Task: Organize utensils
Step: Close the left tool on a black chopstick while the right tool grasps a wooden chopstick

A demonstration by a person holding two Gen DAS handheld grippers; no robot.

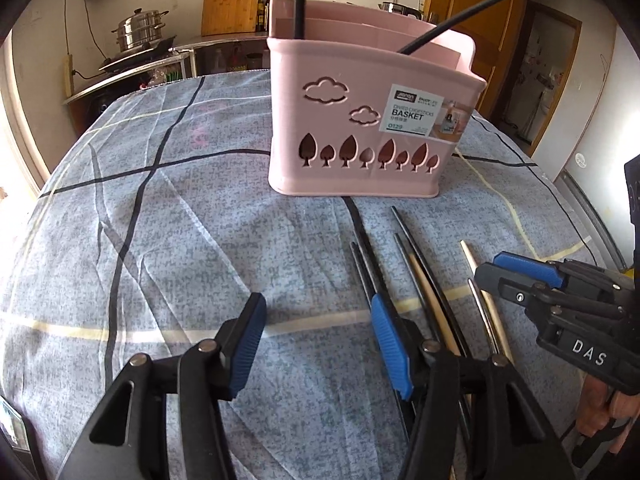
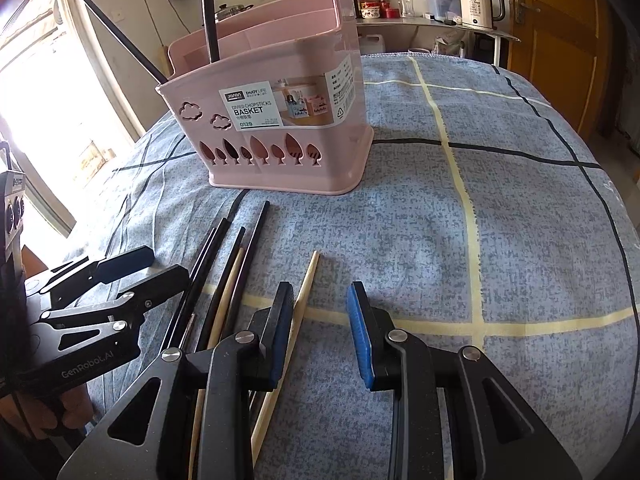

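A pink chopstick basket (image 1: 352, 120) stands upright on the checked cloth, with two black chopsticks (image 1: 468, 16) sticking out of it; it also shows in the right wrist view (image 2: 280, 120). Several loose chopsticks, black (image 1: 420, 264) and wooden (image 1: 478, 276), lie on the cloth in front of it; the right wrist view shows the black ones (image 2: 224, 264) and a wooden one (image 2: 304, 292). My left gripper (image 1: 318, 322) is open and empty, just left of the loose chopsticks. My right gripper (image 2: 320, 308) is open and empty, its left finger beside the wooden chopstick. Each gripper shows in the other's view.
The table is covered by a blue-grey checked cloth (image 2: 500, 220). Behind it are a counter with a steel pot (image 1: 140, 32), a cutting board (image 1: 232, 0), a kettle (image 2: 478, 4) and jars. A wooden door (image 2: 560, 32) is at the right.
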